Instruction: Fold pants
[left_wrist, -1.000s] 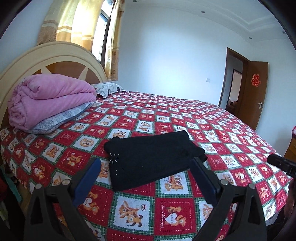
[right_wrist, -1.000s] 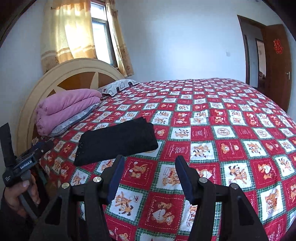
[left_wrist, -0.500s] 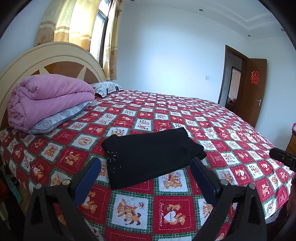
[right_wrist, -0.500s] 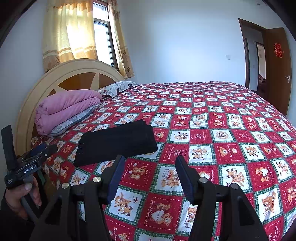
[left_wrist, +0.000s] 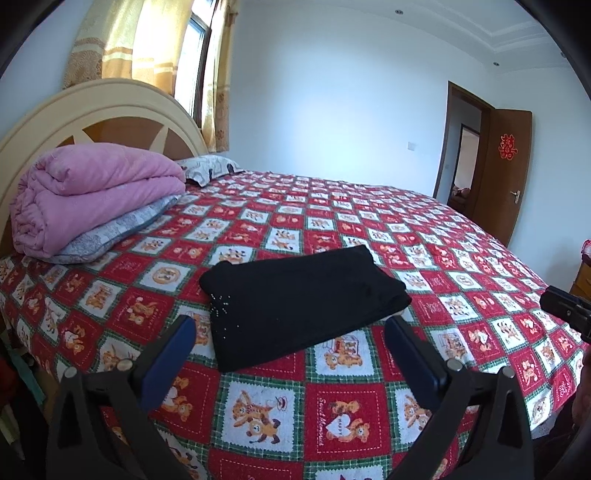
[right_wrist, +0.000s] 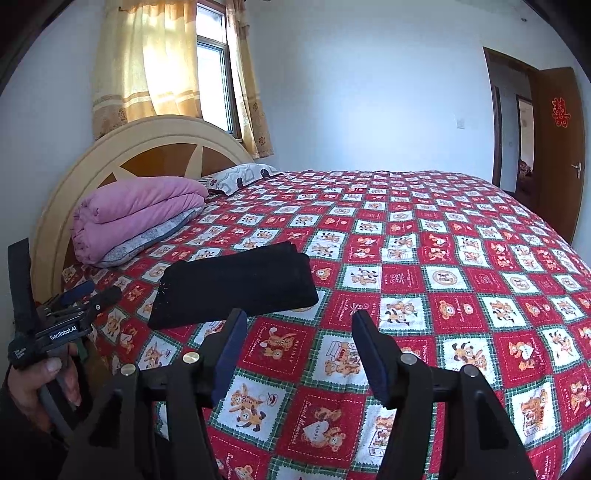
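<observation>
- Over the last second almost nothing has changed: the black pants (left_wrist: 301, 301) lie in the same place on the teddy-bear bedspread (left_wrist: 266, 410), already folded into a compact rectangle, and both my tools sit in the same spots, back from them. Only the view has tipped slightly.
- I take that to mean the folding is finished, or at most needs a last tidy. Nothing is being carried or pulled.
- Far left, by the headboard (left_wrist: 103, 110), the folded pink quilt (left_wrist: 92, 192) sits on a grey pillow (left_wrist: 122, 229), well apart from the pants.
- My left gripper (left_wrist: 290, 334) is released, its blue pads spread wide with nothing between them. It hangs just short of the near edge of the pants, not touching.
- In the left wrist view the bundle's long axis runs from near-left to far-right across the bed. The left short end carries a scatter of small sparkly studs; the right end looks thicker and rounded, so I judge that to be the fold, though I cannot tell which end is the waist.
- In the right wrist view the pants (right_wrist: 236, 284) lie left of centre, near the side of the bed where I stand.
- My right gripper (right_wrist: 299, 334) is also released and empty, over bare bedspread (right_wrist: 443, 295) to the right of the bundle, clear of it.
- At that view's left edge a hand (right_wrist: 40, 387) holds the other tool.
</observation>
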